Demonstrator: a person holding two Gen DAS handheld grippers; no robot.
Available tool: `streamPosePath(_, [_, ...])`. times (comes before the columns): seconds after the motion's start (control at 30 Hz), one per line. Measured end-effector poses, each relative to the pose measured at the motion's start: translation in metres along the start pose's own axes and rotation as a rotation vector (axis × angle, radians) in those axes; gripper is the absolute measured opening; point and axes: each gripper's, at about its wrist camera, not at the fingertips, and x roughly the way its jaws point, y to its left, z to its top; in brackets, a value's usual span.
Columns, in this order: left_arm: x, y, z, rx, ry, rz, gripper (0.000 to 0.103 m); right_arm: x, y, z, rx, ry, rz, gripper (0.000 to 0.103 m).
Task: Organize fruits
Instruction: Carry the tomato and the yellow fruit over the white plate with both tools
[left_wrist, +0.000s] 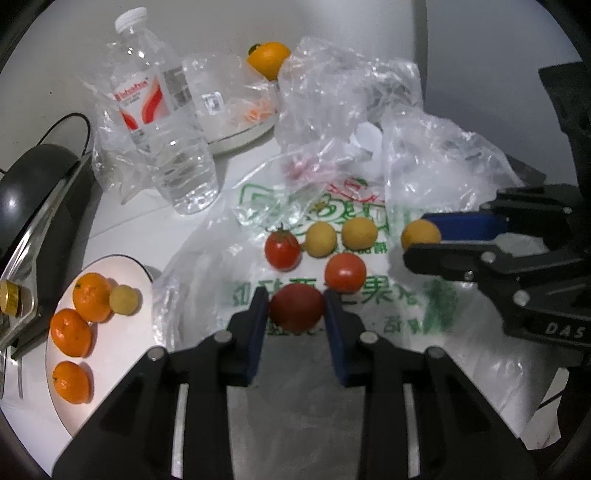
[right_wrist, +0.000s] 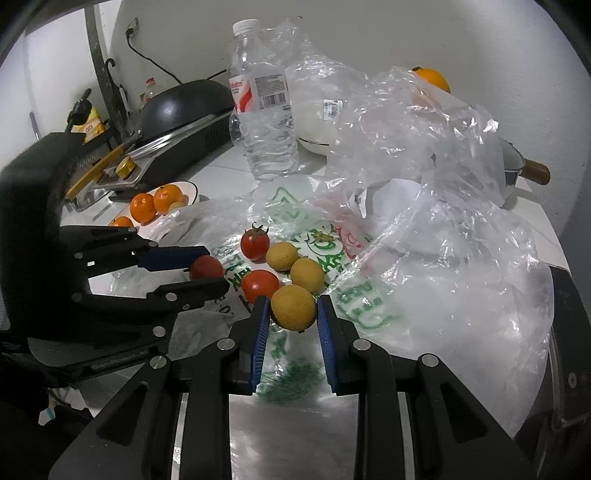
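My left gripper is shut on a dark red tomato, just above the printed plastic bag. My right gripper is shut on a yellow round fruit; it also shows in the left wrist view. On the bag lie two red tomatoes and two yellow fruits. A white plate at the left holds three tangerines and one yellow fruit.
A water bottle stands behind the bag. Crumpled clear bags cover the back right, with an orange behind them near a white bowl. A black cooker is at the left. A small pot with a wooden handle sits at the far right.
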Motion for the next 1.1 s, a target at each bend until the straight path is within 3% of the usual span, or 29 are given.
streamPosePath(0.4, [-0.034,0.017,-0.01,-0.027,-0.072,0.007,0.031,-0.003,0.029,0.008,-0.053,0.004,-0.014,0.028])
streamPosePath(0.83, [-0.079,0.065,-0.039,-0.098,-0.159,0.046,0.031,0.003,0.08,0.021,-0.131,0.005,-0.02,0.028])
streamPosePath(1.1, [-0.087,0.102,-0.066,-0.138,-0.152,0.101,0.031,0.014,0.114,0.033,-0.181,0.015,-0.022,0.028])
